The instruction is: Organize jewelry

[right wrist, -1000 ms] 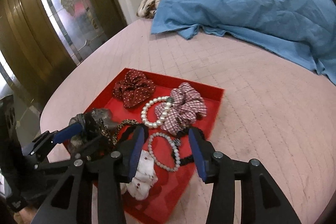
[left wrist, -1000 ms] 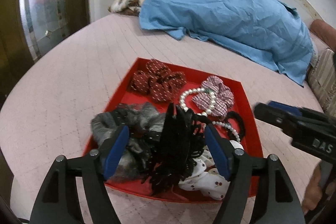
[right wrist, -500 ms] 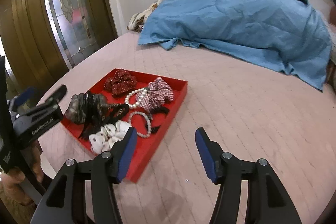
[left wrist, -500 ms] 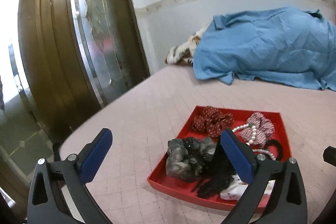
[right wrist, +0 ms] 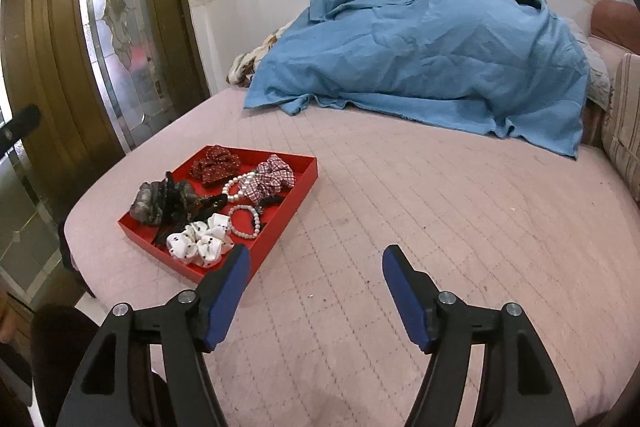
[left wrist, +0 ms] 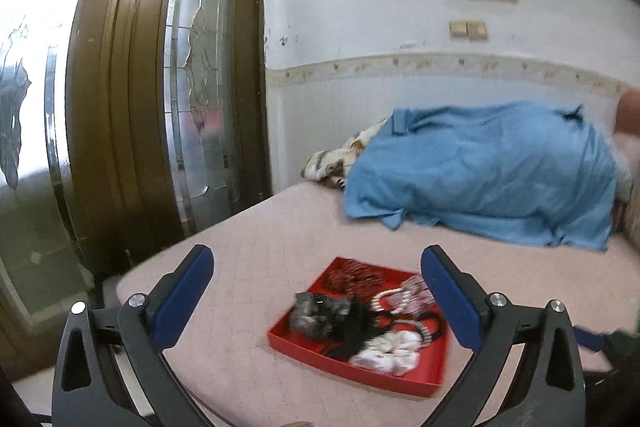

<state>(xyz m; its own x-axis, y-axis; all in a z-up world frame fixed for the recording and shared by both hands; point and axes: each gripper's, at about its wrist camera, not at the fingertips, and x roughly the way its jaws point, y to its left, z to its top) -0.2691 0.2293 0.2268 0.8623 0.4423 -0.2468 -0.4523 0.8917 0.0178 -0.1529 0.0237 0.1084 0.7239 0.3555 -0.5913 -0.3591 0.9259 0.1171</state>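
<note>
The red tray (right wrist: 306, 174) sits on the pink quilted bed (right wrist: 400, 211), toward its near left corner, well apart from the blue sheet (right wrist: 420, 59) heaped at the far side against the wall; inside the tray a dark red dotted scrunchie (right wrist: 214, 163) lies at the far left, a checked pink scrunchie (right wrist: 274, 179) just right of it, a pearl bracelet (right wrist: 236, 185) between them, a grey scrunchie (right wrist: 150, 201) and black lacy hair ties (right wrist: 176, 205) at the left, a white dotted scrunchie (right wrist: 200, 241) nearest, and a pale bead bracelet (right wrist: 246, 221) beside it; the right gripper (right wrist: 316, 291) hangs over bare bed right of the tray, its jaws having just been opening, nothing between them; the left gripper (left wrist: 316, 291) stands spread to its widest and empty, the tray (left wrist: 360, 373) seen blurred beyond its fingers; a wooden glass-panelled door (left wrist: 160, 107) rises at the left.
</note>
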